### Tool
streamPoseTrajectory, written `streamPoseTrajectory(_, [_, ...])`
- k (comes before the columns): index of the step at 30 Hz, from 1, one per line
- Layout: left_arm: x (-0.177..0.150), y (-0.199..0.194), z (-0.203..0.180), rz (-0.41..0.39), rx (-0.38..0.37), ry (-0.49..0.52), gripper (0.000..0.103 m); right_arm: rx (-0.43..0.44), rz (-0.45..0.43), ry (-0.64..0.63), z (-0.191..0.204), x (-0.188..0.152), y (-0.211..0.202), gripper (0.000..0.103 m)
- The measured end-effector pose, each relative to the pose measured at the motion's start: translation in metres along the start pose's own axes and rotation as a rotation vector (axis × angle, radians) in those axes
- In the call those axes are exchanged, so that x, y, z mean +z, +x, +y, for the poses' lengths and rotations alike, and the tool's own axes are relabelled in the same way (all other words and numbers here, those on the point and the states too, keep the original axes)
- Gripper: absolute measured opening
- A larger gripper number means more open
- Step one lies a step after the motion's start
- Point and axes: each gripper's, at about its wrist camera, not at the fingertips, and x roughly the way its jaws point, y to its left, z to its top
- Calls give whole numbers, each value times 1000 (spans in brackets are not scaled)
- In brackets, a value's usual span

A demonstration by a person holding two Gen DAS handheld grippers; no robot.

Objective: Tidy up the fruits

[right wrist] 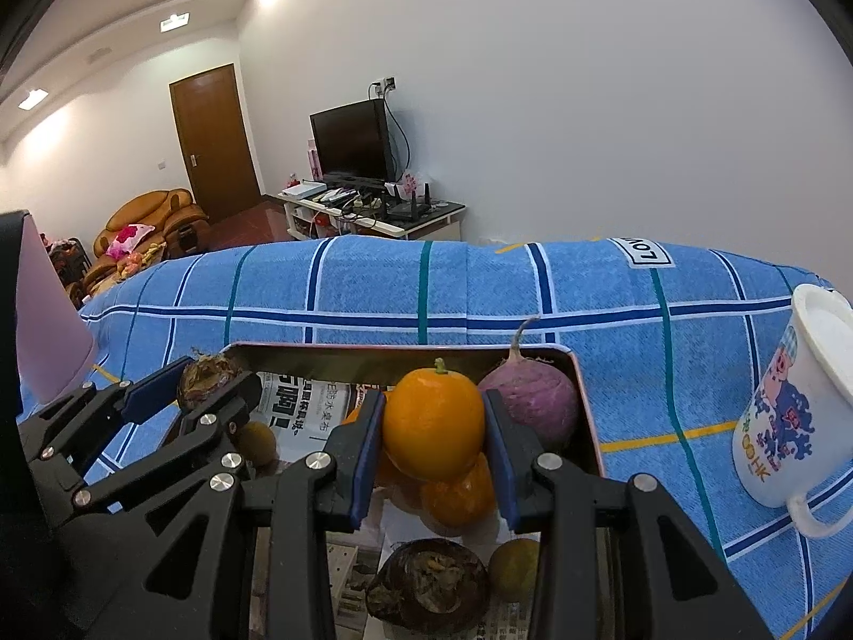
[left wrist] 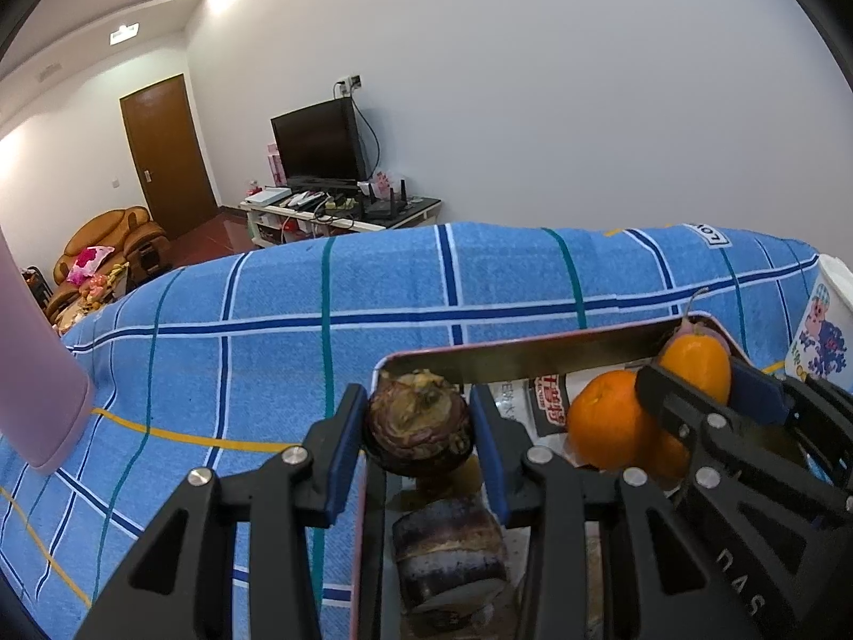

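Note:
A metal tray (left wrist: 512,354) lined with newspaper sits on a blue checked cloth. My left gripper (left wrist: 418,432) is shut on a dark brown round fruit (left wrist: 418,424), held above the tray's left end; it shows at the left of the right wrist view (right wrist: 205,373). A second dark fruit (left wrist: 450,554) lies below it. My right gripper (right wrist: 433,426) is shut on an orange fruit (right wrist: 433,421) with a green stem, held over the tray (right wrist: 586,426). It shows at the right of the left wrist view (left wrist: 693,368). Another orange (left wrist: 605,421) and a purple round fruit (right wrist: 533,400) lie in the tray.
A white cartoon-printed mug (right wrist: 794,416) stands on the cloth right of the tray. A pink object (left wrist: 37,373) stands at the left. More fruits (right wrist: 429,584) lie in the tray's near end. A TV stand (left wrist: 341,208), sofa and door are behind.

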Motion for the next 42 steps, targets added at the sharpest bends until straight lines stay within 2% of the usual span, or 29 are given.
streamPoseTrajectory(5, [-1,-2,1,-5,-18,-17,41,77,2,55,-11,0,-1,39])
streamPoseTrajectory(8, [-1,-2,0,-3,-5,-3,42,155,15,127,-22,0,4,39])
streamPoseTrajectory(11, [-2,-2,-1,-1,2,8,42,187,25,139,-23,-1,6,39])
streamPoseTrajectory(14, [-2,-5,-3,-16,4,14,47,260,37,151,-20,-2,7,39])
streamPoseTrajectory(16, [-4,-8,-3,-26,5,9,60,242,18,128,-16,-2,3,40])
streamPoseTrajectory(17, [-4,-10,-3,-28,3,5,78,230,3,116,-15,-2,0,40])
streamPoseTrajectory(18, [-5,-13,-3,-41,1,-2,91,218,-22,110,-14,-2,-6,46])
streamPoseTrajectory(19, [-5,-19,-3,-72,-5,-6,96,216,-40,114,-15,-1,-10,52])
streamPoseTrajectory(20, [-7,-25,-3,-96,-9,-4,103,215,-58,122,-17,-1,-13,65])
streamPoseTrajectory(21, [-8,-30,-5,-118,-13,2,103,206,-89,133,-19,-2,-20,71])
streamPoseTrajectory(23, [-9,-36,-9,-135,-12,19,103,184,-120,134,-20,-2,-26,71])
streamPoseTrajectory(28, [-11,-30,-4,-61,-43,-22,103,112,-117,94,-14,-3,-29,71])
streamPoseTrajectory(30, [-11,-28,0,-55,-45,-36,103,66,-112,73,-11,-5,-29,71])
streamPoseTrajectory(32, [-11,-27,3,-53,-32,-44,103,34,-121,56,-10,-6,-30,71])
streamPoseTrajectory(37, [-14,-23,7,-38,-17,-59,103,-59,-211,36,-8,-9,-38,71])
streamPoseTrajectory(42, [-16,-23,12,-42,29,-69,103,-79,-254,22,-7,-11,-49,71])
